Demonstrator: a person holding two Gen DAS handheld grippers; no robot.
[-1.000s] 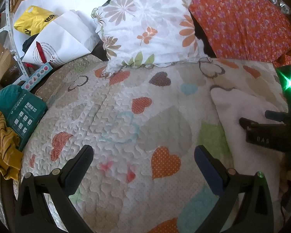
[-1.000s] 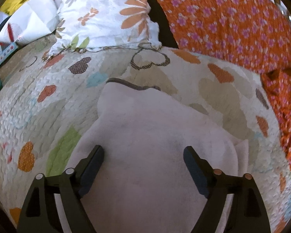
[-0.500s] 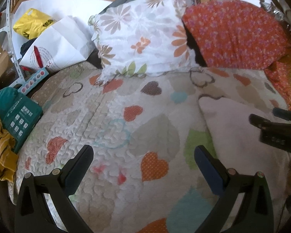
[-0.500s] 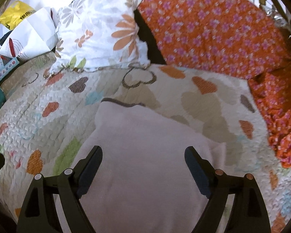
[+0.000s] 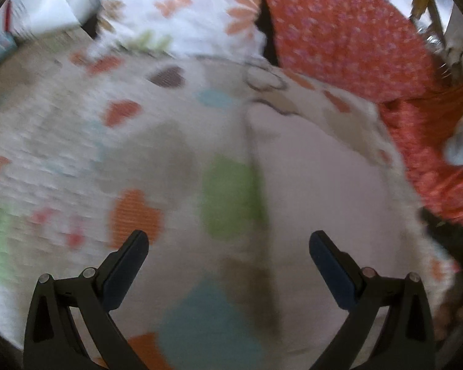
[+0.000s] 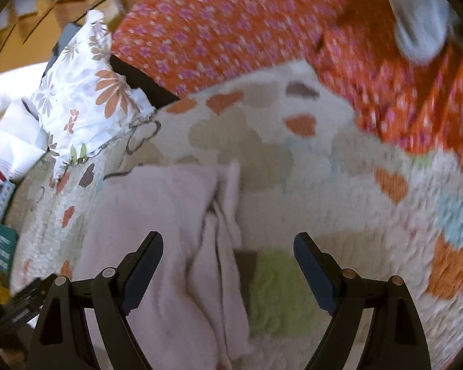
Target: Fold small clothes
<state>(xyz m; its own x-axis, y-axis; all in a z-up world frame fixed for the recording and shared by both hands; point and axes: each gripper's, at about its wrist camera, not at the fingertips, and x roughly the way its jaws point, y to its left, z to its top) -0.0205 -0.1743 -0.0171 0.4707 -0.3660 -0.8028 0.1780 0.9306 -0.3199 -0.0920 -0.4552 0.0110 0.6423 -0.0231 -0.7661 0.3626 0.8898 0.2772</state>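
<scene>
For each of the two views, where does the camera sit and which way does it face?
Left wrist: sits on the open left gripper, faces the pale pink garment on the heart-print quilt; both fingers show.
Right wrist: sits on the open right gripper, faces the garment's bunched edge; both fingers show.
Shared: garment, quilt, orange floral pillow, white floral pillow.

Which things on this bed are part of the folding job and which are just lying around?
Job: pale pink garment; left gripper and right gripper, jaws open.

Lying about: heart quilt, floral pillow, orange flowered cushion, grey item, white bag.
</scene>
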